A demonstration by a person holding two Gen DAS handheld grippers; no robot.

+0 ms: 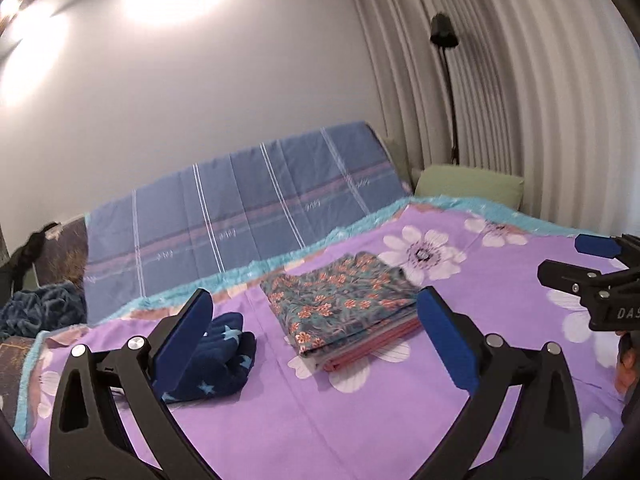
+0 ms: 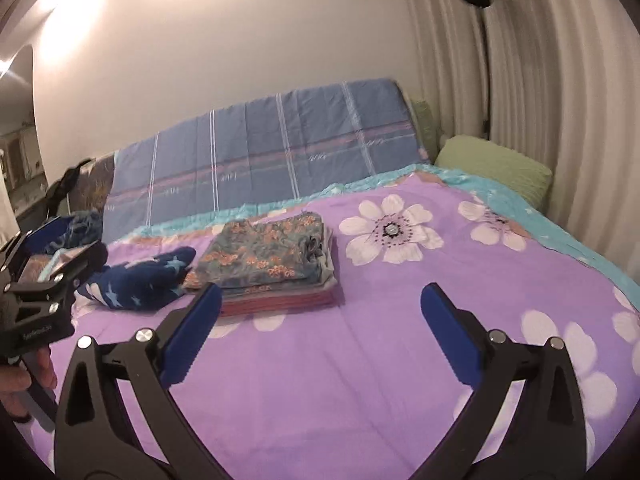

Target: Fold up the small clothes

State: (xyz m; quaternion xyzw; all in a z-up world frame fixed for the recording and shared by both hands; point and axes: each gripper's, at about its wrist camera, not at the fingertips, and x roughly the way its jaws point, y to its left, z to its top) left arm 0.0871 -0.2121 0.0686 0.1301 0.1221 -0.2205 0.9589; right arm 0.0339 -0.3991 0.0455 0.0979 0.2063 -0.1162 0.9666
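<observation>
A stack of folded clothes with a teal floral piece on top and pink layers below lies on the purple flowered bedspread; it also shows in the right wrist view. A dark blue star-patterned garment lies bunched to its left, also in the right wrist view. My left gripper is open and empty, hovering in front of the stack. My right gripper is open and empty, hovering to the right of the stack. The right gripper also shows at the left wrist view's right edge.
A blue striped sheet covers the upright back behind the bedspread. A green pillow sits at the far right corner by pleated curtains. A black lamp stands there. Dark blue fabric lies off the left edge.
</observation>
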